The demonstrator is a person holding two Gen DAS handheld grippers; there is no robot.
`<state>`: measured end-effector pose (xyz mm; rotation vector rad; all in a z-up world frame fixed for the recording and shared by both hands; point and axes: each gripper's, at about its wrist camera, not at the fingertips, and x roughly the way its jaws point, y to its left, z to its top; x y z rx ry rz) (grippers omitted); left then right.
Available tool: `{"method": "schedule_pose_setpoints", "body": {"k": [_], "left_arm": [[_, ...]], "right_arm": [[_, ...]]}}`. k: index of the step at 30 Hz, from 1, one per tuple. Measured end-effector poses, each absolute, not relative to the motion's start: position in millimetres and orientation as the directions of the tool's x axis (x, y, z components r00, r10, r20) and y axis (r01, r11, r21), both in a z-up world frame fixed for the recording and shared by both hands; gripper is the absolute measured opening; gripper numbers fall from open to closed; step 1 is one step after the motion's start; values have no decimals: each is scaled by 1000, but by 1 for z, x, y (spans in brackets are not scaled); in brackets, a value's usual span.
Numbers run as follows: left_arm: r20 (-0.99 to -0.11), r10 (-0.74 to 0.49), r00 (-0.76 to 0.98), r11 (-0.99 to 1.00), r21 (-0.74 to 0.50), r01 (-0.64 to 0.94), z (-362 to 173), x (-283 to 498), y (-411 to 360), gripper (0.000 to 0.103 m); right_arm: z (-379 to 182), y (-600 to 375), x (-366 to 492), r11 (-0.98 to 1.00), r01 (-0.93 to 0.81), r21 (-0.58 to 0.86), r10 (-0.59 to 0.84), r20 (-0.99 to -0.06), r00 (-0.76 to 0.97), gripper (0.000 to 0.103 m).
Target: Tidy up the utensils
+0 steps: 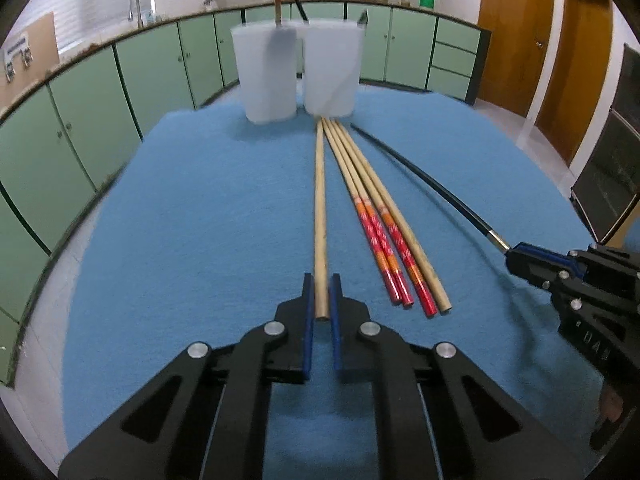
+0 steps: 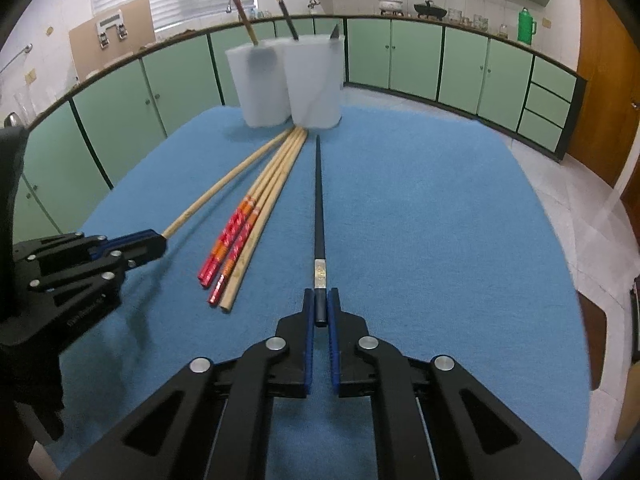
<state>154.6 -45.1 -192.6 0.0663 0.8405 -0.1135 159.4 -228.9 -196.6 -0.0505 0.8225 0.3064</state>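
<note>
Left gripper [image 1: 322,294] clamps a plain wooden chopstick [image 1: 320,208]; right gripper [image 2: 321,306] clamps a black chopstick [image 2: 319,208]. Two white cups [image 1: 296,68] stand at the blue mat's [image 1: 200,220] far edge.

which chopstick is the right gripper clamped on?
The black chopstick, the only dark one, lying apart to the right of the bamboo ones; the right gripper pinches its metal-banded end.
</note>
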Motion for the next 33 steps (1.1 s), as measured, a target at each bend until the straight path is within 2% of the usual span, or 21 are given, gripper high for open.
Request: {"method": "schedule_pose_setpoints", "body": {"k": [18, 33], "left_arm": [[-507, -153, 848, 985, -7, 174, -42, 138, -29, 6], [-446, -220, 867, 973, -31, 230, 1, 152, -27, 6]], "right_arm": [[-61, -248, 168, 944, -325, 53, 301, -543, 784, 6], [11, -230, 202, 902, -429, 37, 389, -497, 775, 6]]}}
